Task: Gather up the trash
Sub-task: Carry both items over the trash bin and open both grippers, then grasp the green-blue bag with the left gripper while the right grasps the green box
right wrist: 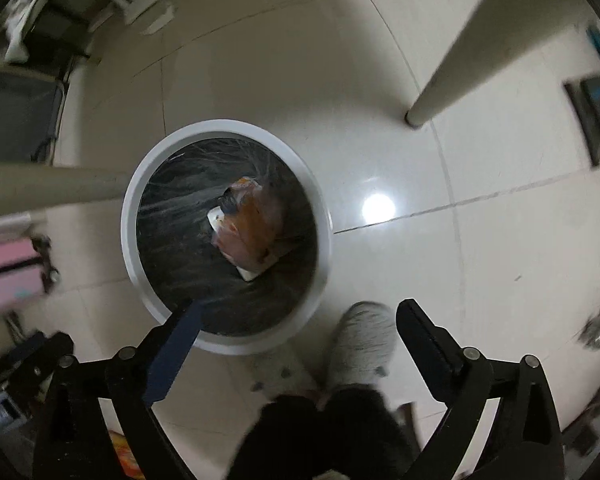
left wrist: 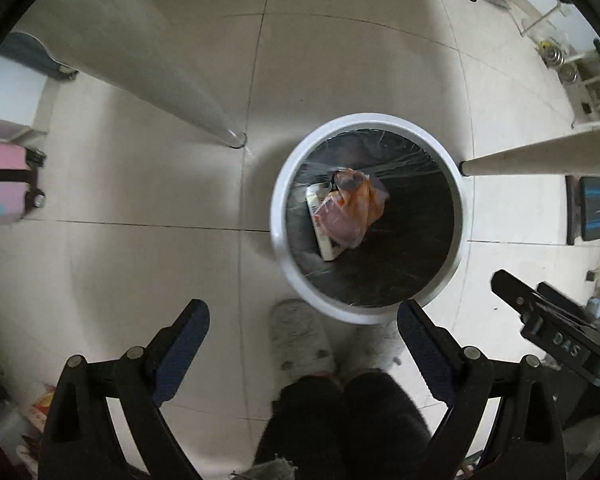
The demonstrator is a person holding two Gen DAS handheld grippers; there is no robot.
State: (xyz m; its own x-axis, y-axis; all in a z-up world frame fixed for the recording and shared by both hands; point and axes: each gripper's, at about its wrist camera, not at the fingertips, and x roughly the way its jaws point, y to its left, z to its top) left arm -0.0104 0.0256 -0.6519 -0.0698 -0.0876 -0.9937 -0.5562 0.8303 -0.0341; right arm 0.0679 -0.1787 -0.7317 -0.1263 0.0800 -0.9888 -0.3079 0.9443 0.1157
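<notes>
I look straight down on a white bin [left wrist: 366, 216] with a dark liner. Inside it lies a plastic bag of trash [left wrist: 350, 208] on a white box. My left gripper [left wrist: 304, 336] and right gripper [right wrist: 296, 340] hang above the bin, both spread wide, empty. This drop looks done; next I must find more trash.

Soft daylight is filling the left view evenly. The right view is looking dimmer and motion-blurred, and a round lamp glare [right wrist: 377, 207] is shining on the glossy floor [right wrist: 480, 264]. Fisheye distortion is bending and darkening both edges.
</notes>
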